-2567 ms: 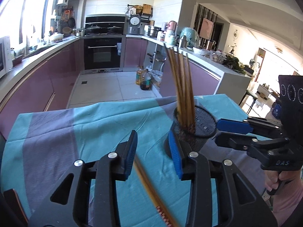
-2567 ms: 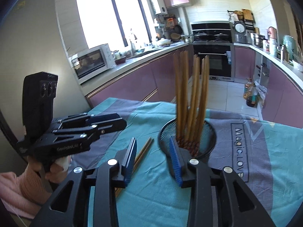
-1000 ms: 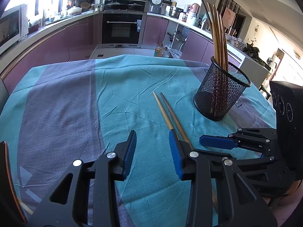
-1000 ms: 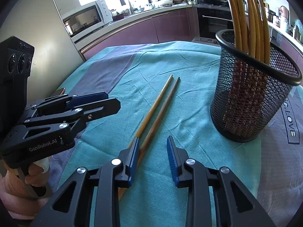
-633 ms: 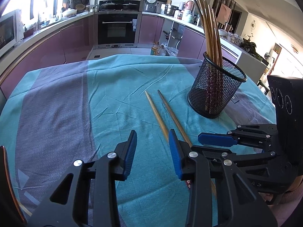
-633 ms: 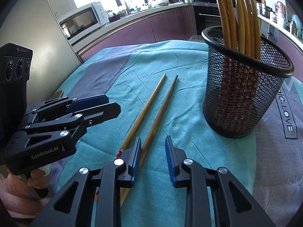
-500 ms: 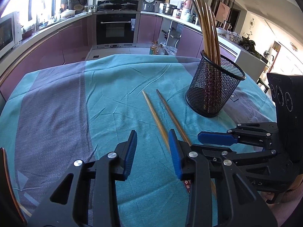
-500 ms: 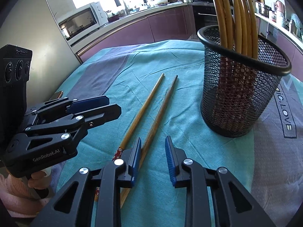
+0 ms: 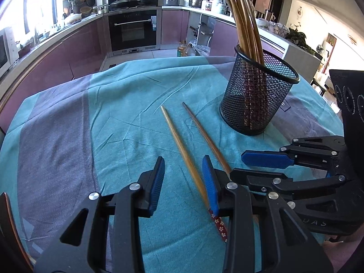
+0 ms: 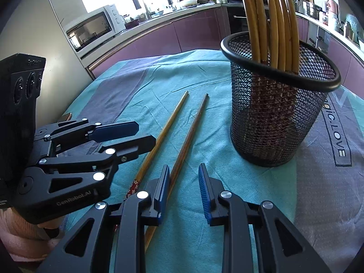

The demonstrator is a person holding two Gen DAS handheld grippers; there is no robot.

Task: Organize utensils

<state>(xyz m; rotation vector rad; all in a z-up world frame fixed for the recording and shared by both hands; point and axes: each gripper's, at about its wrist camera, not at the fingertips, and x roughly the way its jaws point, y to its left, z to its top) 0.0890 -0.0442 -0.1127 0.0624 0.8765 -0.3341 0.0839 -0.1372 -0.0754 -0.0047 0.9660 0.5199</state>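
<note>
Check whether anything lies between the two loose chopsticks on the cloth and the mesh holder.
Nothing visible does. The two loose chopsticks lie side by side on bare teal cloth, left of the mesh holder in the right wrist view. Inside, standing chopsticks crowd one side.

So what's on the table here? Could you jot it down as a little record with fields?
surface: teal and grey cloth
holder: black mesh cup, upright, holding several chopsticks
loose items: two chopsticks lying side by side beside the cup
left gripper: open, empty, above the lighter chopstick
right gripper: open, empty, beside the darker chopstick
</note>
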